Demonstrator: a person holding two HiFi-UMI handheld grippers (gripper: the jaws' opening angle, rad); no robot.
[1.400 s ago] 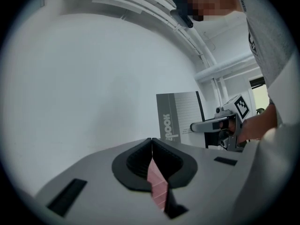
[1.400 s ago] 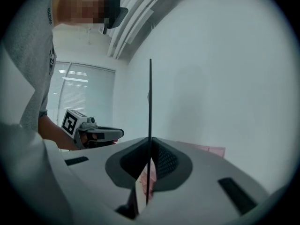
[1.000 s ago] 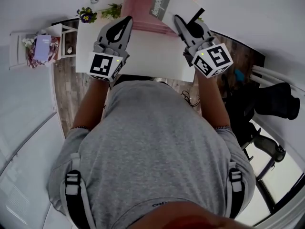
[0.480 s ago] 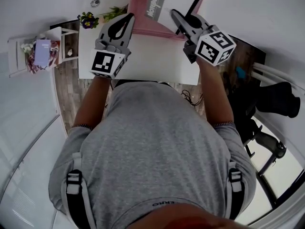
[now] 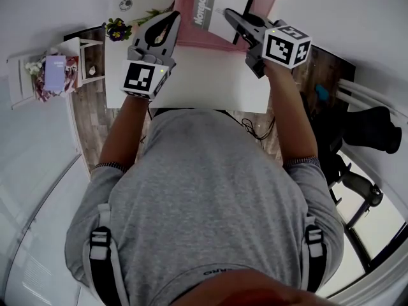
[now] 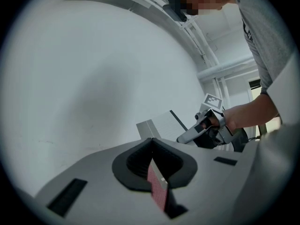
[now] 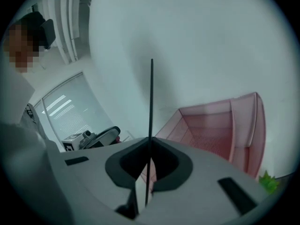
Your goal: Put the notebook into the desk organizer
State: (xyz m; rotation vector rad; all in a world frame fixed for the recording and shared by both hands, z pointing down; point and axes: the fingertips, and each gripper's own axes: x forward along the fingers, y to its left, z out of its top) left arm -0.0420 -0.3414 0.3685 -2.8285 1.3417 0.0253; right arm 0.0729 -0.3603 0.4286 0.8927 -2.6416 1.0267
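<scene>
In the head view a grey-and-white notebook with a black elastic band hangs over the pink mesh desk organizer at the far edge of the white desk. My right gripper is shut on the notebook's near edge. In the right gripper view the notebook shows edge-on as a thin dark line rising from the closed jaws, with the organizer to its right. My left gripper is shut on the organizer's left wall; a pink mesh strip sits between its jaws.
A small pot of purple flowers and a green plant stand at the desk's far left corner. A white side shelf with a purple book is left of the desk. Dark chair parts lie to the right.
Both grippers have moved away from the body toward the desk's far edge. The right one has rolled, and the notebook now sits further over the organizer.
</scene>
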